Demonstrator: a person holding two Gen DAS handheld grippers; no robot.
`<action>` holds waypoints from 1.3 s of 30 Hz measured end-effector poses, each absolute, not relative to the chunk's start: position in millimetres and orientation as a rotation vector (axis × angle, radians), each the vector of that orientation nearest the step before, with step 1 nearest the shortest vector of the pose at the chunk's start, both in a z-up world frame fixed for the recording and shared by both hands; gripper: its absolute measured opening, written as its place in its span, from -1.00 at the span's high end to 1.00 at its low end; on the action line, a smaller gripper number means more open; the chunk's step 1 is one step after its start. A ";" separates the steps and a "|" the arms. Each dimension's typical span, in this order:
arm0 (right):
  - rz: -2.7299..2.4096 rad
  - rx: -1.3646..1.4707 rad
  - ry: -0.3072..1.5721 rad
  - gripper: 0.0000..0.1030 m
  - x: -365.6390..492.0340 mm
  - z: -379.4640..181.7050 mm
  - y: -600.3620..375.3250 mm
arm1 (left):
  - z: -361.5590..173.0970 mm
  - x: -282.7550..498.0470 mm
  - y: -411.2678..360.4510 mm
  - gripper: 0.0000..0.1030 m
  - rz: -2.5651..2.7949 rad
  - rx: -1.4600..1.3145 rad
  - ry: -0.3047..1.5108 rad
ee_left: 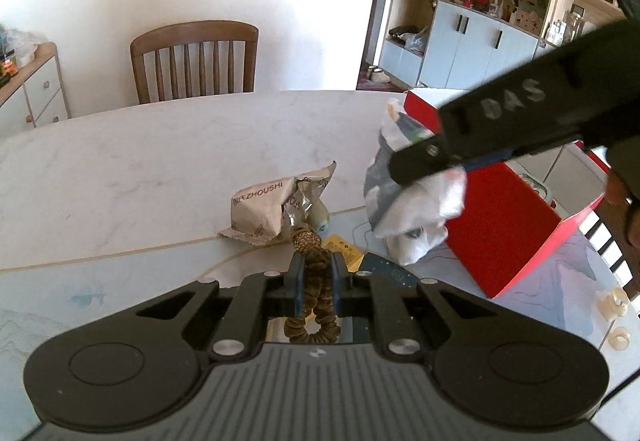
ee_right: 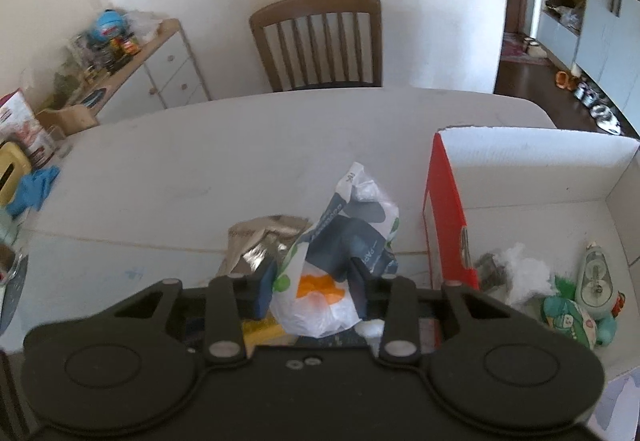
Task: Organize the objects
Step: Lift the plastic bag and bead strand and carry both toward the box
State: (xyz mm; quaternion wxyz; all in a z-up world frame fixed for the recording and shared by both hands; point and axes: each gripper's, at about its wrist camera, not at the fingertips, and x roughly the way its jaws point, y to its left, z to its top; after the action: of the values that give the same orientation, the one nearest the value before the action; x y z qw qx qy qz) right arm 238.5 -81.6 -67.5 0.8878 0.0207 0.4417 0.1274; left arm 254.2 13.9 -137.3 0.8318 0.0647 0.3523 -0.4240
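Carrying both loads: our left gripper (ee_left: 316,277) is clamped on the brown hair tie (ee_left: 314,281), our right gripper (ee_right: 314,287) pinches the plastic bag (ee_right: 320,261) beside the red box (ee_right: 444,217); that slack bag could snag the box's wall.

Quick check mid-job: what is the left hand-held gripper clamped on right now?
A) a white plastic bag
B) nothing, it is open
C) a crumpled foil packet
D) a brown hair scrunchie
D: in the left wrist view the left hand-held gripper is shut on the brown hair scrunchie, pinched between its fingers.
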 end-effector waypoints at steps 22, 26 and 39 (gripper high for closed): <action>0.403 -0.086 0.892 0.28 152.0 -46.5 -119.8 | -103.2 240.6 28.3 0.76 -0.951 0.110 0.744; 0.376 -0.092 0.862 0.28 152.0 -33.9 -140.8 | -83.5 232.7 15.2 0.76 -0.990 0.112 0.723; 0.372 -0.093 0.807 0.67 161.9 -14.7 -196.8 | -31.7 197.0 -43.1 0.76 -1.035 0.158 0.632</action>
State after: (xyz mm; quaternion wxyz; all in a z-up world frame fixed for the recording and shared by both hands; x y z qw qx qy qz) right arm 161.9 -196.8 -14.7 0.9019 -0.0451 0.3901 0.1800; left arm 197.0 -43.1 -31.7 0.8187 0.0743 0.2969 -0.4859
